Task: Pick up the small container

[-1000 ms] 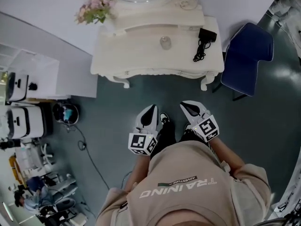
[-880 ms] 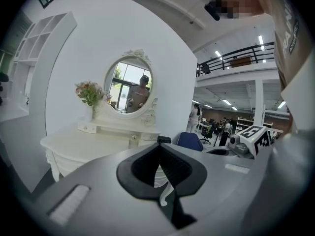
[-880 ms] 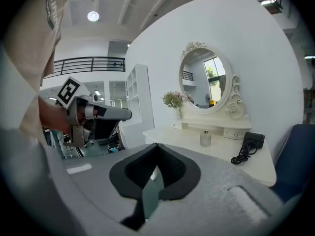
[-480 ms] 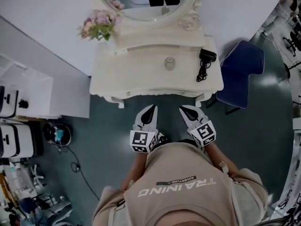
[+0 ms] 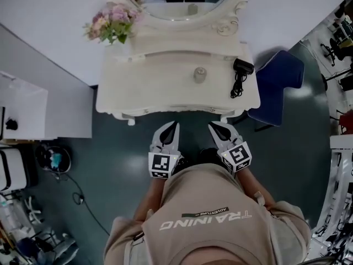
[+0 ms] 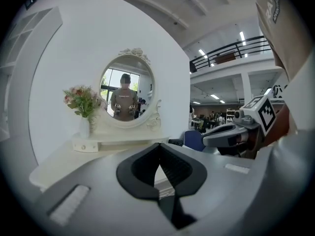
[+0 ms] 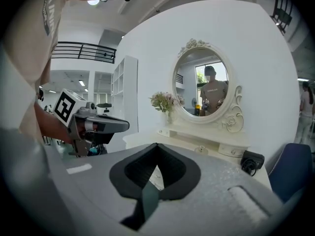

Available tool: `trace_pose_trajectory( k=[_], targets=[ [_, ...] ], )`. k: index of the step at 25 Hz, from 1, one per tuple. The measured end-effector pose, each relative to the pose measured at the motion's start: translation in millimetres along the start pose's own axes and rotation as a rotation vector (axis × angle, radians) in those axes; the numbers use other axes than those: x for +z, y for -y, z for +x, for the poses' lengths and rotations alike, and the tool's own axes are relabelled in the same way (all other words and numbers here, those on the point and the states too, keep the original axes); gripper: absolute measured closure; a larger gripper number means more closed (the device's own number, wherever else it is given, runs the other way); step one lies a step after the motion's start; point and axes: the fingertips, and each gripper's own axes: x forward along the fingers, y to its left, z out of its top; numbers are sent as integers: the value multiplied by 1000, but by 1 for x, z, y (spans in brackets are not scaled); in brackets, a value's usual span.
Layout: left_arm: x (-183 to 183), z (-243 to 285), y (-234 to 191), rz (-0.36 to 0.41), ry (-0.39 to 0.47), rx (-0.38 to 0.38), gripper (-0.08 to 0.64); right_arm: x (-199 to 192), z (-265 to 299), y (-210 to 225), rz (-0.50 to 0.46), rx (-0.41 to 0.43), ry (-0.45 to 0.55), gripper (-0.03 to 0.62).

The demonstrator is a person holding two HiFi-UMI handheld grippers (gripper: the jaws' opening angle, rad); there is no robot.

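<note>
The small container sits centrally on the cream bench below an oval mirror, with a blue chair beside. The left claw and right claw hover before the bench, both closed and empty.

- The small container is sitting on the dressing table, ahead of the left claw and right claw.
- Flowers are standing ahead-left of them.
- A corded device is lying ahead-right.
</note>
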Motion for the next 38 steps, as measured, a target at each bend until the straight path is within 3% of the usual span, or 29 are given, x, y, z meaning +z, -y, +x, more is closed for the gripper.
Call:
trace_pose_trajectory(
  k=[6,11,18,24,26,30,34,38],
  targets=[
    [-4,28,8,-10,-22,-82,543,-4,7,23,34,-45,-12,589],
    [-3,58,0,-61,-53,-84,543,-24,26,45,70,-14,-38,589],
    [28,124,-36,39,-78,-90,543,1,89,111,91,13,39,589],
    [46,173,-60,89,-119,-85,543,7,129,148,125,84,52,589],
    [56,190,-58,50,-119,-101,543,12,135,162,116,95,64,589],
    [69,216,-63,-99,-84,-108,543,15,148,185,111,106,64,589],
    [67,234,-69,-103,-94,-105,543,20,152,197,111,99,64,589],
    [65,244,-73,-50,-118,-117,543,21,151,210,131,68,63,589]
  ],
)
